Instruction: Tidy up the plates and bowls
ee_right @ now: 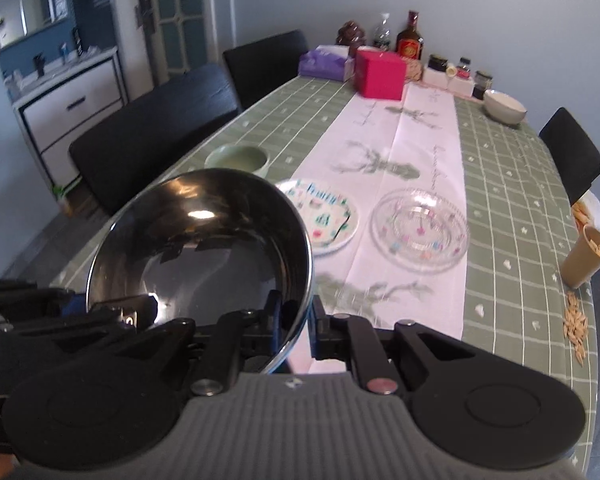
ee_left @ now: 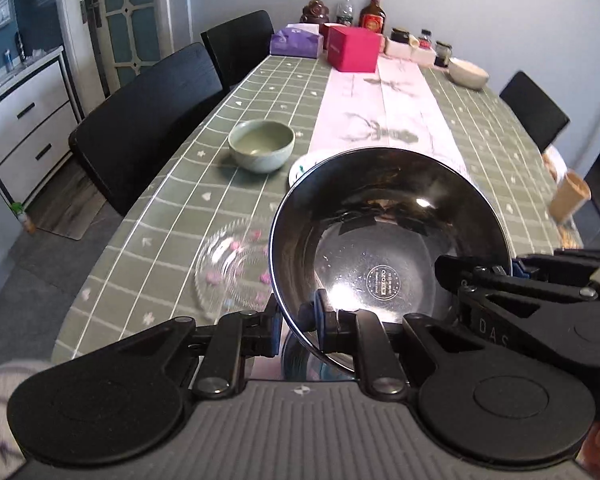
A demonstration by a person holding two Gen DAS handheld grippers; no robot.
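A shiny steel bowl (ee_left: 388, 240) is held above the table's near end, also in the right wrist view (ee_right: 200, 240). My left gripper (ee_left: 298, 324) is shut on its near rim. My right gripper (ee_right: 296, 320) is shut on its right rim; it shows in the left wrist view (ee_left: 496, 276). A green ceramic bowl (ee_left: 261, 150) stands to the left. A clear glass plate (ee_left: 232, 272) lies near the left edge. A printed white plate (ee_right: 324, 220) and a second glass plate (ee_right: 420, 230) lie on the runner. A white bowl (ee_right: 505, 106) stands far right.
Green checked tablecloth (ee_right: 512, 200) with a pale runner. At the far end a pink box (ee_right: 380, 72), tissue box (ee_right: 326, 62), bottles and jars. A tan cup (ee_right: 586, 256) and scattered seeds at the right edge. Black chairs (ee_left: 140, 120) along the left side.
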